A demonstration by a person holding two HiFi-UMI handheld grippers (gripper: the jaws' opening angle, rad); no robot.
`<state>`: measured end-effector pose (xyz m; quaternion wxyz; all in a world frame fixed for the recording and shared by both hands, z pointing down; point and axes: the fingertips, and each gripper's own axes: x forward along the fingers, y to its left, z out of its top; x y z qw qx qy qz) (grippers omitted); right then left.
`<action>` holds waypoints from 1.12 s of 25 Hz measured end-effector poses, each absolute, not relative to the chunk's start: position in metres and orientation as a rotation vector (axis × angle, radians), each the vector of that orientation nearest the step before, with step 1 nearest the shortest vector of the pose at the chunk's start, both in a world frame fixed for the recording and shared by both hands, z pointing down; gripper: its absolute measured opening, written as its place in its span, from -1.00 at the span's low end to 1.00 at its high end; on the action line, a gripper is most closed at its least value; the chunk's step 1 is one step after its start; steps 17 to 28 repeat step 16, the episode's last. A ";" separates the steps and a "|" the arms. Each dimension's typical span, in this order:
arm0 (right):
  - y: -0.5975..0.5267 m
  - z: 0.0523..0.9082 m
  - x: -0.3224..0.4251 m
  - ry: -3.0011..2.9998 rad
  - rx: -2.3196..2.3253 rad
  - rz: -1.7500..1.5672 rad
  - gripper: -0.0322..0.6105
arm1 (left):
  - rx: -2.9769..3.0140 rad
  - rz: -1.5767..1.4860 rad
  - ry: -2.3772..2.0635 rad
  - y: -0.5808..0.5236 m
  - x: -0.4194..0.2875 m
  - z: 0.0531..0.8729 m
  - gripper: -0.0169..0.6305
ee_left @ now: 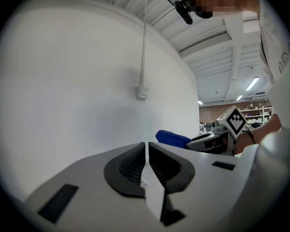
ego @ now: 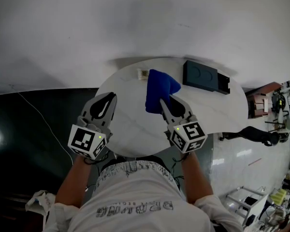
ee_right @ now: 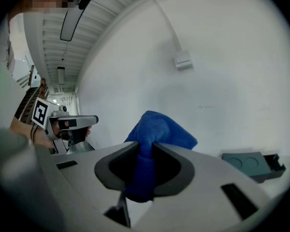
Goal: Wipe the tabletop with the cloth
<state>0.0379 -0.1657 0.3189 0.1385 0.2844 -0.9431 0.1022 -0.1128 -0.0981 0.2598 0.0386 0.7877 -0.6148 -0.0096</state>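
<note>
- The right tongs [ego: 168, 102] are clamped on the blue cloth [ego: 159, 88]. The right gripper view shows a fold of it squeezed between the jaws, with the rest bunched up past the tips.
- The left tongs [ego: 108, 99] are closed with nothing in them. In the left gripper view the 2 ribbed pads [ee_left: 135, 164] sit nearly together.
- The cloth is over the far middle of the round white bench [ego: 130, 129], ahead of the right tongs. I can't tell whether its far end rests on the surface or hangs just above it.
- Looks-wise it's a deep royal blue, fuzzy like microfibre or terry, and crumpled into a tall lump, not spread flat.
- My guess on handling: super light, soft and floppy with no stiffness, so it goes wherever it's dragged and folds over on itself. It's not fragile and not slippery, and the nap should grip the pads fine.
- The current hold is on a gathered fold near 1 edge, which looks secure. For wiping I'd want more of the cloth lying flat under the tongs, or only a small patch will touch the bench.
- Also on the bench: a dark tray [ego: 205, 77] at the far right and a small white box [ego: 143, 73] just left of the cloth, both things to steer around.
</note>
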 end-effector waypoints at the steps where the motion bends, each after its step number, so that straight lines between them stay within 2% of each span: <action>1: -0.166 0.319 0.037 -2.727 0.821 0.295 -0.61 | 2.412 -0.029 -1.885 -0.098 -0.113 0.260 -0.83; 28: -0.165 0.321 0.037 -2.732 0.802 0.300 -0.61 | 2.406 -0.028 -1.882 -0.102 -0.112 0.266 -0.83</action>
